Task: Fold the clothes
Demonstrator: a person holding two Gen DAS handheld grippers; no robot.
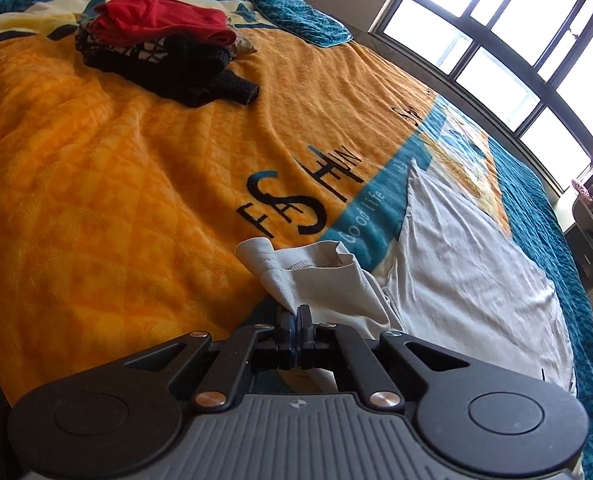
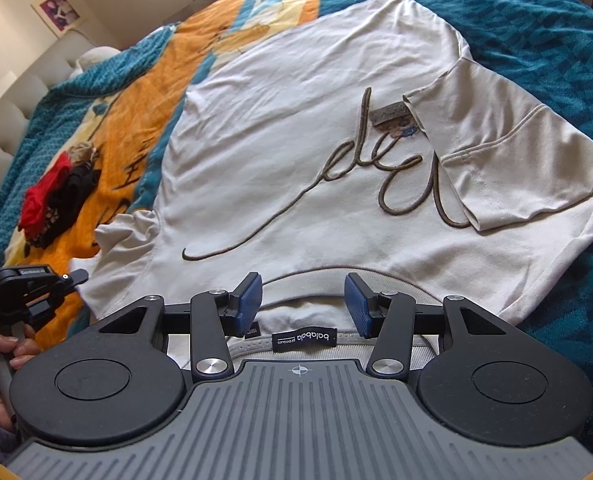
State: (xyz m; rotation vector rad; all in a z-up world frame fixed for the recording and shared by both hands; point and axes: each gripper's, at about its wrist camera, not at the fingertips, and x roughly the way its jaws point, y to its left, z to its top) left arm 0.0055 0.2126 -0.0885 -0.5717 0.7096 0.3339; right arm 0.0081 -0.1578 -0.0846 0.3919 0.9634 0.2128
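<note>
Pinching sleeve point(image 1: 296, 276), left gripper point(image 1: 295, 316); right gripper point(image 2: 303, 300) spread.

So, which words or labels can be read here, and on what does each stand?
"balabala premium": neck label of the shirt.
"de..." in cursive: shirt front, rest covered by the folded sleeve.
"FASHION" and "Good life": blanket.
Small patch on the shirt: unreadable.

Blanket point(image 1: 136, 184), orange field toward the teal band: large dark lettering, legible as "FASH…IN", partly stylised. Teal band point(image 1: 370, 220) beside it: small pale script "Good life".

T-shirt point(image 2: 276, 128), inside back of the neckline: black label point(image 2: 302, 339) reading "balabala premium". Chest: raised brown cursive script point(image 2: 376, 160), not fully legible, its end hidden under the folded sleeve.
</note>
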